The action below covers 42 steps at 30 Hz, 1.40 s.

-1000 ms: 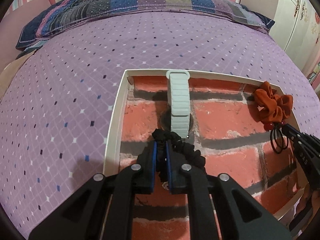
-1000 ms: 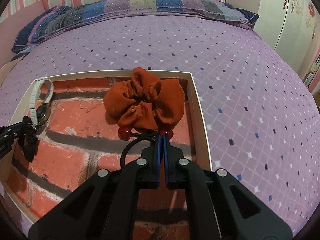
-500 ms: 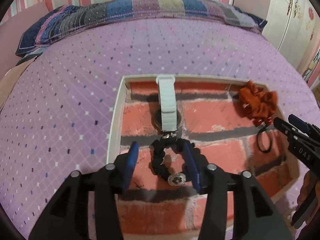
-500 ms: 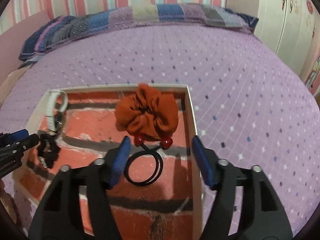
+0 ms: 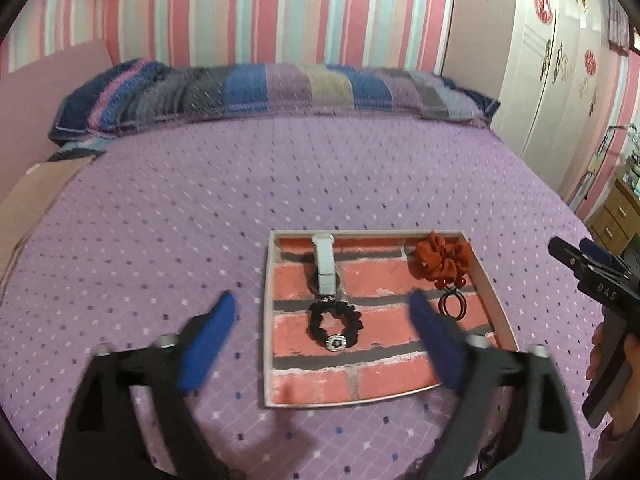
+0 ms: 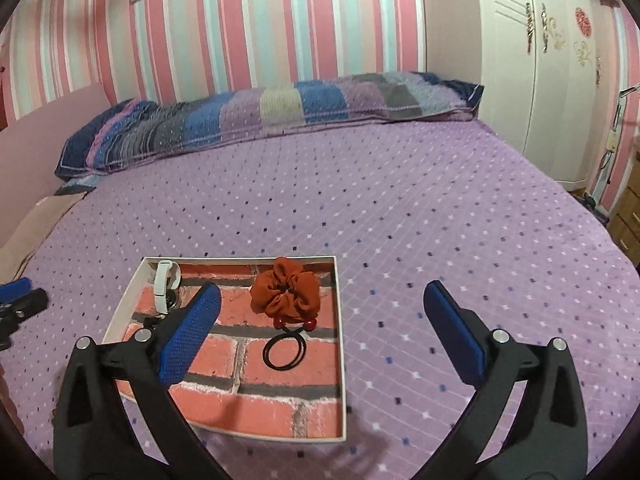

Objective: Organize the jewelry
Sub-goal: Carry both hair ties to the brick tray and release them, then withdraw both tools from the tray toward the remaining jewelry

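A shallow white tray point(image 5: 267, 308) with a brick-pattern floor lies on the purple bedspread; it also shows in the right wrist view point(image 6: 341, 344). In it lie a white-strap watch point(image 5: 325, 267), a black beaded bracelet point(image 5: 335, 325), an orange scrunchie point(image 5: 440, 258) and a black hair tie with red beads point(image 5: 452, 301). My left gripper point(image 5: 322, 312) is wide open and empty, raised above and in front of the tray. My right gripper point(image 6: 320, 300) is wide open and empty, raised over the tray's right side, with the scrunchie point(image 6: 286, 292) and hair tie point(image 6: 285, 350) below it.
A striped patchwork pillow point(image 5: 264, 90) lies along the bed's far edge under a striped wall. A white wardrobe point(image 6: 532, 60) stands at the right, with a wooden drawer unit point(image 5: 612, 220) beside it. The purple bedspread point(image 6: 420, 200) surrounds the tray.
Both grippers opened and pulled up and back from the tray. The left one let go of the black bracelet and the right one let go of the hair tie; both now lie in the tray.
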### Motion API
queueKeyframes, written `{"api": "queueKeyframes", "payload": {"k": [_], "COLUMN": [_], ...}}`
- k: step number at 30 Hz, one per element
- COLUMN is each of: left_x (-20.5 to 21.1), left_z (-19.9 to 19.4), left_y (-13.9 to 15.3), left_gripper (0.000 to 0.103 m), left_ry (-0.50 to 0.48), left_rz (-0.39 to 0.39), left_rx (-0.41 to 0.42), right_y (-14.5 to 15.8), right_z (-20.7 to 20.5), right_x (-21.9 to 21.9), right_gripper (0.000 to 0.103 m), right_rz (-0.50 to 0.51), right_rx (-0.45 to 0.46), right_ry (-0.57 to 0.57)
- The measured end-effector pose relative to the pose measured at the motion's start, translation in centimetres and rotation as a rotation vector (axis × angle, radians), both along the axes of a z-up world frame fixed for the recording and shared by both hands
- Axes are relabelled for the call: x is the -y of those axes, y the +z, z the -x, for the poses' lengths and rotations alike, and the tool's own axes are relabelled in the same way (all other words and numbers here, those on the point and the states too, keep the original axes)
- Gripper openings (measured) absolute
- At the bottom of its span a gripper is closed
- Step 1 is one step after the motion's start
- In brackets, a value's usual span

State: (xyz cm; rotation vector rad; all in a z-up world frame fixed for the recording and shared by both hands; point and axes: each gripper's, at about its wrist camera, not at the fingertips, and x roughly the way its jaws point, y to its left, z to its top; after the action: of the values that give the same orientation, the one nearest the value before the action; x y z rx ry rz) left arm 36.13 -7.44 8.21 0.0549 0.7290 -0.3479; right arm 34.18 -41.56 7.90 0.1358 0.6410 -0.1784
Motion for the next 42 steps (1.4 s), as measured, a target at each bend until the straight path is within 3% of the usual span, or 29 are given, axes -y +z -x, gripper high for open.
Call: {"api": "queueKeyframes", "payload": {"k": [8,13,22,30,34,38,42], "left_x": [-4.4,-7.2,-10.4,-12.8,-13.6,-14.6,-14.5], "left_z": [5.3,8.3,12.3,14.6,15.0,15.9,16.0], "left_y": [2.9,3.1,0.4,-2.1,-3.0,-3.6,-4.5], "left_gripper": [0.095,0.097,0.098,0.098,0.098,0.098,0.098], "left_ry": [0.051,0.092,0.132,0.175,0.167,0.225,0.193], "left_rz": [0.035,0.038,0.001,0.028,0.061,0.095,0.039], "left_rx": [0.093,0.135,0.154,0.142,0.113,0.144,0.104], "right_y": [2.4,2.2,-1.4,-4.2,-5.0,-5.4,-5.7], "right_z": [6.3,10.3,14.0,15.8,16.7,17.6,18.3], "right_x": [-0.2,-1.0,-1.6,-0.6,-0.8,-1.2,-0.9], "right_gripper": [0.099,0.099,0.099,0.099,0.099,0.099,0.099], "right_rz": [0.028,0.062,0.094,0.050,0.120,0.151,0.078], "right_rx": [0.058,0.092,0.045,-0.028,-0.053,-0.039,-0.006], "right_ry": [-0.017,-0.009,0.006,-0.007,-0.072,-0.069,-0.041]}}
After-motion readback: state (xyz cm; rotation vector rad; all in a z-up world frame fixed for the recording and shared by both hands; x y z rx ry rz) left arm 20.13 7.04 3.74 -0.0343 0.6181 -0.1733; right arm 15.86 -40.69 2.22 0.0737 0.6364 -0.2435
